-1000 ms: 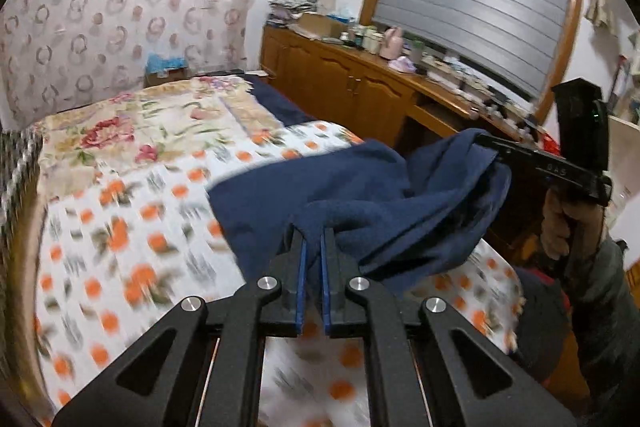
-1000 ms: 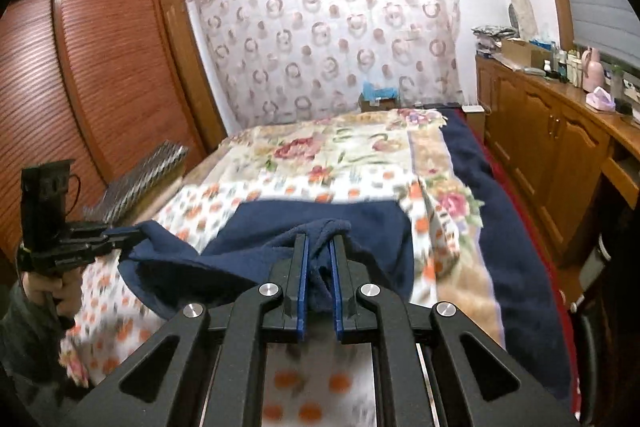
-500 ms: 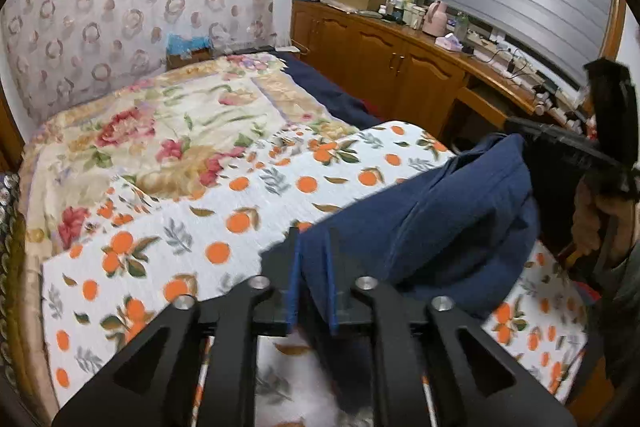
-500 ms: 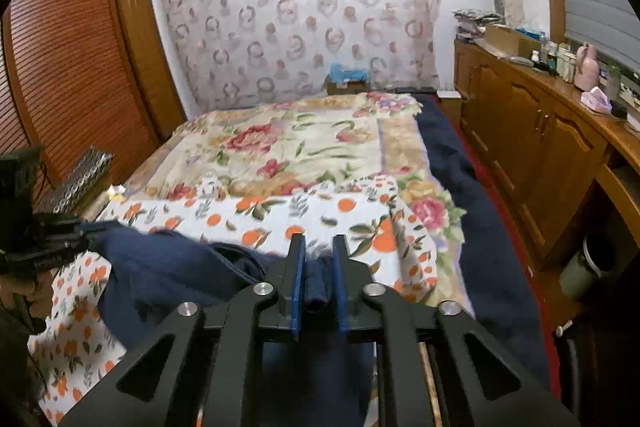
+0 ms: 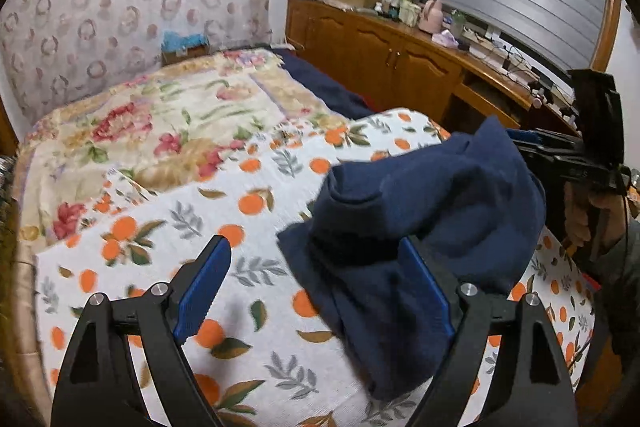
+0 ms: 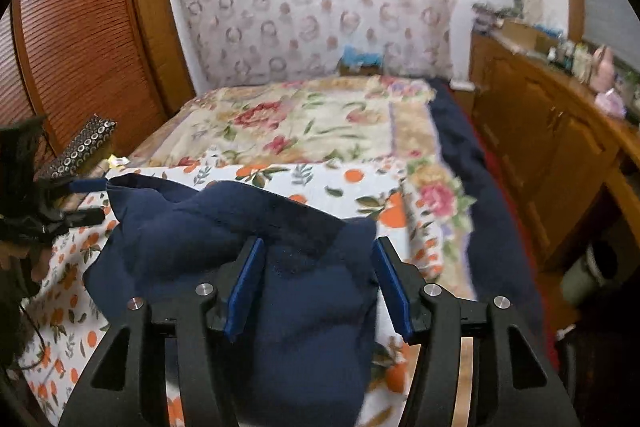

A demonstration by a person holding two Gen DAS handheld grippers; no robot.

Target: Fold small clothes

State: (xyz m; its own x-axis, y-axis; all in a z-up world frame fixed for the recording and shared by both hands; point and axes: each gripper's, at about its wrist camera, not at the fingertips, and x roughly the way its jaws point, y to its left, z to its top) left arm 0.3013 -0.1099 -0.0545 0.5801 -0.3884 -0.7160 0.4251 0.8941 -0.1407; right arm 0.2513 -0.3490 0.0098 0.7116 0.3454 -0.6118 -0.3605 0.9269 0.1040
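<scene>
A dark blue garment (image 5: 420, 211) lies bunched in a heap on the orange-print sheet (image 5: 168, 227) at the near end of the bed. My left gripper (image 5: 316, 275) is open wide, its right finger against the heap and its left finger over bare sheet. My right gripper (image 6: 316, 283) is open too, with the garment (image 6: 280, 267) lying loose between its blue pads (image 6: 244, 283). Each gripper shows in the other's view: the right one (image 5: 576, 155) beyond the heap, the left one (image 6: 60, 203) at the heap's far left corner.
A floral blanket (image 6: 304, 123) covers the far half of the bed, with a dark blue cover (image 6: 492, 195) along its right side. A wooden cabinet (image 5: 400, 55) with clutter on top runs along the right. A slatted wooden wardrobe (image 6: 76, 35) stands at the left.
Both grippers held the garment's edges shut and carried it toward the near end of the bed. Both have now opened, and the garment has dropped into a heap.
</scene>
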